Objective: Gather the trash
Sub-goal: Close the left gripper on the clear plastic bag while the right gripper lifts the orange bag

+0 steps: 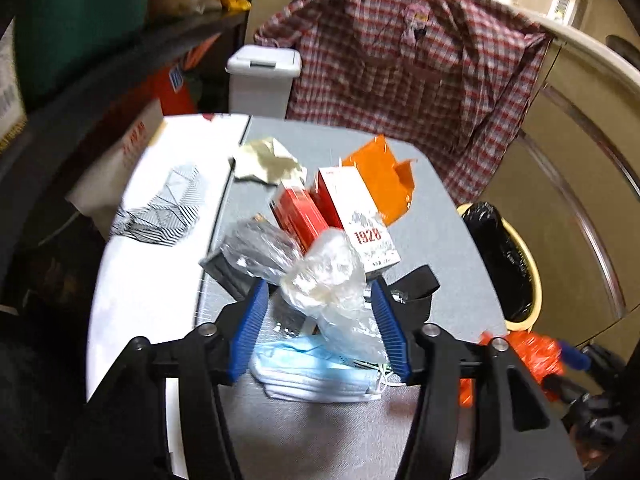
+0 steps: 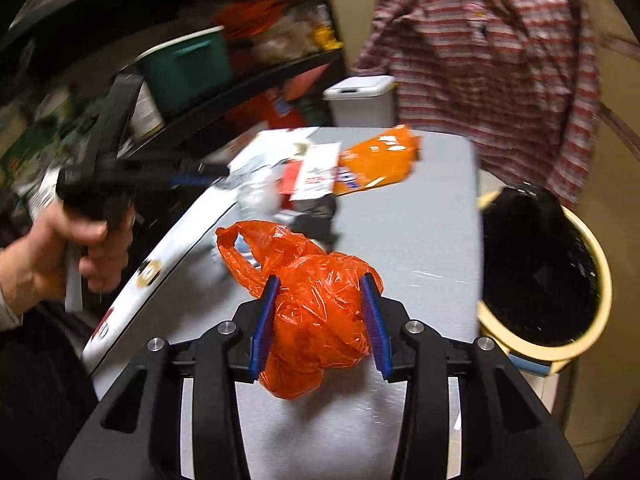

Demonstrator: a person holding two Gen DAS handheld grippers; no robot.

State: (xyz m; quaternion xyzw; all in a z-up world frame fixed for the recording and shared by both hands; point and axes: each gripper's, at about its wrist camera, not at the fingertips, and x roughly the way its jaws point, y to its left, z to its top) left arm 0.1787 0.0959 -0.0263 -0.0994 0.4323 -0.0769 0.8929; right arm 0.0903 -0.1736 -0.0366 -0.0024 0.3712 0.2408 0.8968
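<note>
A pile of trash lies on the grey table (image 1: 440, 240): a crumpled clear plastic bag (image 1: 328, 276), a blue face mask (image 1: 316, 376), red and white cartons marked 1928 (image 1: 360, 216), an orange wrapper (image 1: 384, 176) and crumpled paper (image 1: 268, 160). My left gripper (image 1: 318, 304) is open with its blue pads on either side of the clear bag. My right gripper (image 2: 320, 300) is shut on a crumpled orange plastic bag (image 2: 316, 312) above the table's near end. A cream bin with a black liner (image 2: 544, 272) stands to the right of the table.
A white lidded bin (image 1: 262, 80) stands behind the table. A plaid shirt (image 1: 420, 60) hangs at the back right. Dark shelves with a green tub (image 2: 188, 64) line the left side. A patterned white sheet (image 1: 160, 208) covers the table's left half.
</note>
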